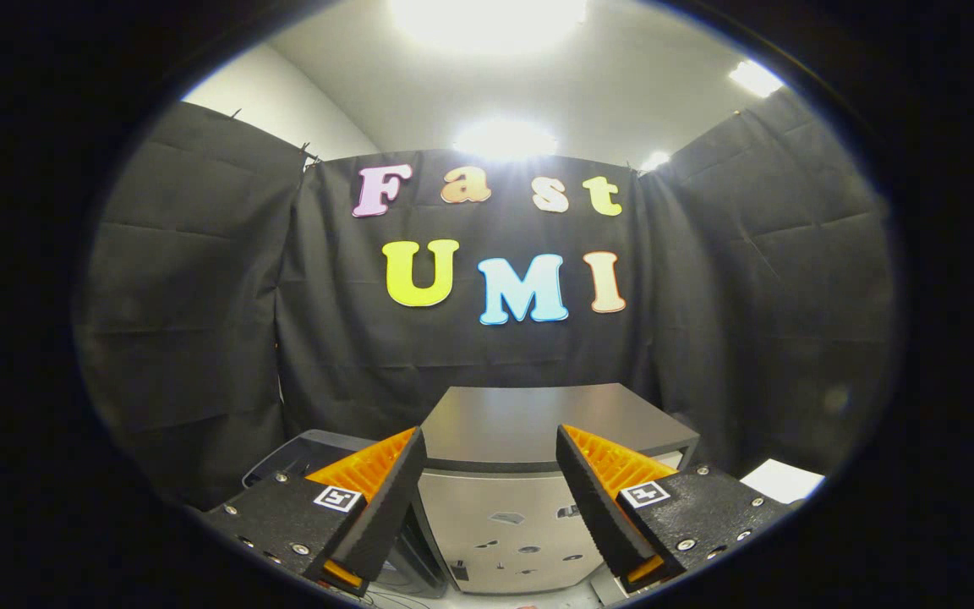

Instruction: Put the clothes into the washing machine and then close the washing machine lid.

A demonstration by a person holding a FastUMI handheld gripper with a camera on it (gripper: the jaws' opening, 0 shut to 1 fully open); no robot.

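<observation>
My gripper [491, 452] stands open with nothing between its fingers, raised and looking level across the booth. Just beyond the fingers is the washing machine [504, 524], a pale silver box with a dark flat lid [538, 423] that lies shut on top. Its front panel shows several small dark marks between the fingers. No clothes can be made out; a dark bin-like container [309, 452] sits to the left of the machine, partly hidden behind the left finger.
Black cloth walls close the booth behind and on both sides of the machine. A white flat object [783, 480] lies low to the right, past the right finger. Bright ceiling lamps glare overhead.
</observation>
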